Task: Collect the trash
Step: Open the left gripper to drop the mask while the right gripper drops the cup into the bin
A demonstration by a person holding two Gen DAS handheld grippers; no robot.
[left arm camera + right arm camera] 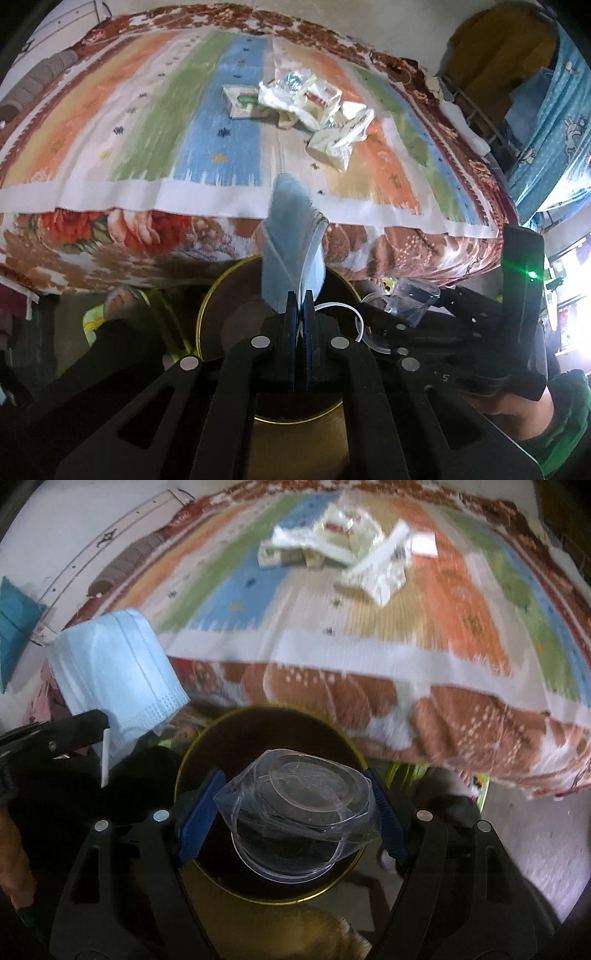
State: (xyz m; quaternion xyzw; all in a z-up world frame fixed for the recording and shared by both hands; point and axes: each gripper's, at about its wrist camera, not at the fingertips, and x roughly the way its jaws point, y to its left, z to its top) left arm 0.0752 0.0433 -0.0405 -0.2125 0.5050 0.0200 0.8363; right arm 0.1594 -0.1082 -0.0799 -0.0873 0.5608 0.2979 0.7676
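2 loads hang over the bin (207, 738): left gripper (300, 295) pinching a face mask (291, 236), right gripper (295, 805) clamping a crushed plastic cup (299, 805); either may catch the rim.

Both wrist cams steeply down, shared bin (207, 325).

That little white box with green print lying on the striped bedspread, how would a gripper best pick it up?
The white box lies flat, apart from the crumpled wrappers to its right. Probably best to come straight down from above and pinch its two long side walls: they look flat and parallel, and the striped bedspread is bare on its left and near sides, leaving a finger room.
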